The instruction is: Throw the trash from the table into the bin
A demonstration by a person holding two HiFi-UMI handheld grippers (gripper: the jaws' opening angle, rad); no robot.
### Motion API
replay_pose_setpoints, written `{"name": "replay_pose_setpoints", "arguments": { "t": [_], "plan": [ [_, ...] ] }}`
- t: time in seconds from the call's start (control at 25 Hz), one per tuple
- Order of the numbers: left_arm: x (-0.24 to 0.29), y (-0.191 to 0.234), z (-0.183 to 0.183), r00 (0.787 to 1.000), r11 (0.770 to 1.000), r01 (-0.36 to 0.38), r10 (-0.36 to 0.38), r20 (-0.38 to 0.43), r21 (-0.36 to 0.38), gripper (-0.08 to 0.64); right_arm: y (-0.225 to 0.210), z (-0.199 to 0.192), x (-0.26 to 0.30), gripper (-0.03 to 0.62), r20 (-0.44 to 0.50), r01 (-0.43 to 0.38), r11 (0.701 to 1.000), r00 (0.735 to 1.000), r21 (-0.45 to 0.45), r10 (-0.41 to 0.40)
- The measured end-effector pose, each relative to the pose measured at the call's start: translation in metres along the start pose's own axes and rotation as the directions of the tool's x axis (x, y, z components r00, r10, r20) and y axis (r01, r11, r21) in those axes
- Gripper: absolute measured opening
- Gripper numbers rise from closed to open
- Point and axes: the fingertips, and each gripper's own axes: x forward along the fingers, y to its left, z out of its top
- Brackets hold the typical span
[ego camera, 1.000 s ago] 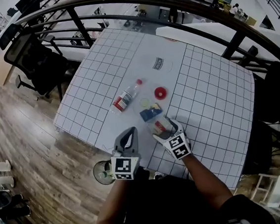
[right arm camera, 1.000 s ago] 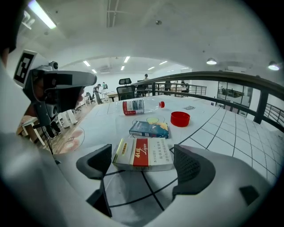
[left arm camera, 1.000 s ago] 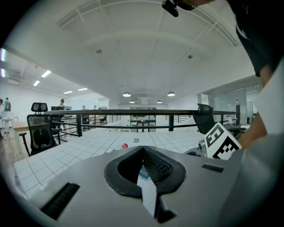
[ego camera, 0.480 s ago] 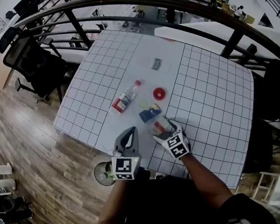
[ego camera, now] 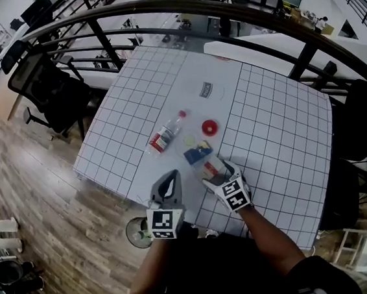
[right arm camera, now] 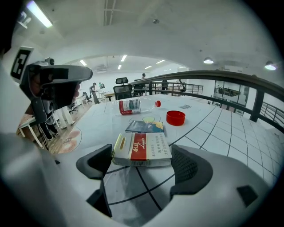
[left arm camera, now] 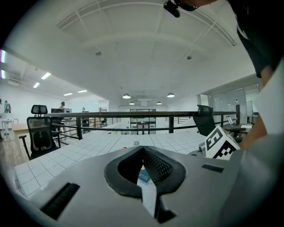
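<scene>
Downward, the right tongs (right arm camera: pixel 141 158) slant, clasping the cigarette pack (right arm camera: pixel 143 147).

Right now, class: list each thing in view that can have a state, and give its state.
left gripper: jaws shut, empty
cigarette pack: closed, lying flat
right gripper: jaws apart at the pack's ends; grip unclear
bottle: capped, on its side
red lid: loose, open side up
bin: upright, open-topped

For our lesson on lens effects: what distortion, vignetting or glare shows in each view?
Head view: fisheye bends the railing into an arc and bows the table grid. Left gripper view: black corners, ceiling lamps glaring. Right gripper view: black corners too, cigarette pack sharp.
</scene>
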Motion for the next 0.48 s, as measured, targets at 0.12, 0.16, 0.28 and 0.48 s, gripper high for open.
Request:
{"name": "replay_pose_setpoints", "arguments": {
  "t": [0.12, 0.16, 0.28, 0.48],
  "plan": [
    [-0.001, 0.000, 0.003, 1.000, 1.000, 0.000, 0.000, 0.006, 0.008, 0.023, -0.001, 0.017, -0.010, 0.413, 0.059, 0.016, 1.000, 0.998, -0.008, -0.015],
    [-0.002, 0.000, 0.005, 1.000, 1.000, 0.002, -0.002, 0.008, 0.010, 0.023, -0.001, 0.025, -0.014, 0.413, 0.085, 0.022, 1.000, 0.996, -0.013, -0.021],
    [-0.003, -0.003, 0.009, 1.000, 1.000, 0.009, -0.009, 0.012, 0.017, 0.023, 0.002, 0.046, -0.030, 0.413, 0.167, 0.046, 0.998, 0.985, -0.037, -0.039],
    [-0.008, -0.006, 0.019, 1.000, 0.999, 0.009, -0.010, 0.023, 0.036, 0.023, 0.005, 0.074, -0.056, 0.413, 0.285, 0.083, 0.995, 0.956, -0.049, -0.065]
  ]
}}
